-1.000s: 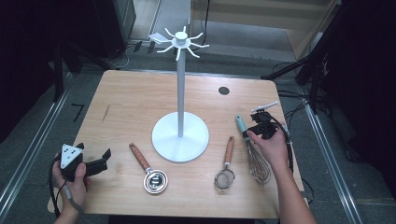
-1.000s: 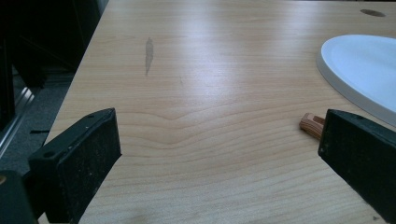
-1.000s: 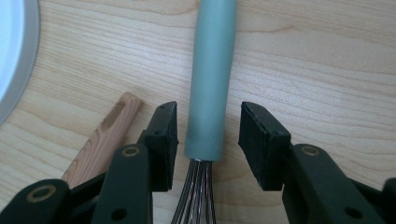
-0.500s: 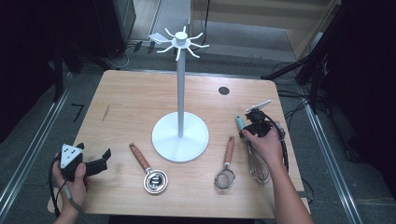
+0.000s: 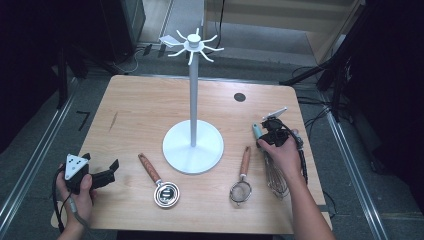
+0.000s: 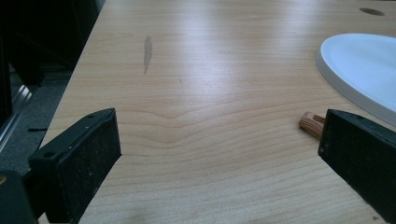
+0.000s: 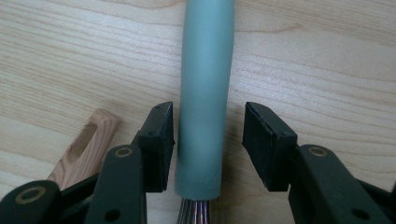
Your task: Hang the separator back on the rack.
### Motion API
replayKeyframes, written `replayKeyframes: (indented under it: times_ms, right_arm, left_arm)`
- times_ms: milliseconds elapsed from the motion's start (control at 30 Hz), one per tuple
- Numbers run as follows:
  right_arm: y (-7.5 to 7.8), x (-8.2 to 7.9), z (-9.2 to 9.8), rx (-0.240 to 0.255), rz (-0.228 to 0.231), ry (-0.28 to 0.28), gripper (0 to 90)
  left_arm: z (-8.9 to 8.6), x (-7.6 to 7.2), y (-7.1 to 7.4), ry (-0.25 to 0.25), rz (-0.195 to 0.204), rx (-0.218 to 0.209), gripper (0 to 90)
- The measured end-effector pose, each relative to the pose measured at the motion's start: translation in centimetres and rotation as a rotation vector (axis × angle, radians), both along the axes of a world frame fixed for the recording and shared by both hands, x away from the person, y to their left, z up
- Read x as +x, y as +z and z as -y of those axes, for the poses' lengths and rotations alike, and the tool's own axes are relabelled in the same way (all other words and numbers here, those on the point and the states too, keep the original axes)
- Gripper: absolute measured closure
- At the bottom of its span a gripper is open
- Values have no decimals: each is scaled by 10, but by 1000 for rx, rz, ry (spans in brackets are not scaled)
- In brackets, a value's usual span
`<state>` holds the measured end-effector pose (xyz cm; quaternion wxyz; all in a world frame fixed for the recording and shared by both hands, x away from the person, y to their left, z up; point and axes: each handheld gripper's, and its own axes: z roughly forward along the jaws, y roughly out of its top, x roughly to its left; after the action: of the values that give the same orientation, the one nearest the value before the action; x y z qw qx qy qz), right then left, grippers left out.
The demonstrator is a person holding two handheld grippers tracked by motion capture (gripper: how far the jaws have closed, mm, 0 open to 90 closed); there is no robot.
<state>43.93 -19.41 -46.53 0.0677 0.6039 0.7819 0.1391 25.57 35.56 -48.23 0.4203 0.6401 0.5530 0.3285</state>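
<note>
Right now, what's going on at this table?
A person is working the right gripper around the grey-green handle of a whisk lying on the table. Its jaws have just been opening and straddle the handle with a gap on one side, so nothing is gripped yet. The left gripper rests open near the table's corner. A strainer and a wooden-handled measuring cup lie in front of the white hook stand.
</note>
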Motion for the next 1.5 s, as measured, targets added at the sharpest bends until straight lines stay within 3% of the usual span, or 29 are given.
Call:
replayKeyframes:
  times_ms: [200,333,500,600,1033,1300,1467,1500]
  right_arm:
    - [-4,0,-2,-42,9,-3,521]
    - [-4,-1,-2,-43,15,-19,527]
    - [-4,-1,-2,-35,19,-22,564]
    - [-4,0,0,-32,29,-19,685]
    - [-4,-2,3,-19,40,-8,713]
    - [-4,-15,9,24,113,-10,714]
    - [9,-25,11,52,190,6,714]
    - [14,-29,11,78,216,9,714]
  left_arm:
    - [-1,0,0,7,-6,-6,0]
    - [-1,0,0,7,-7,-7,0]
    - [0,1,0,5,-12,-4,0]
    - [0,1,0,6,-16,-3,0]
    - [-1,2,0,8,-27,-9,0]
    - [-1,2,0,1,-24,-12,0]
    - [-1,3,0,-1,-24,-17,0]
    - [-1,3,0,1,-24,-17,0]
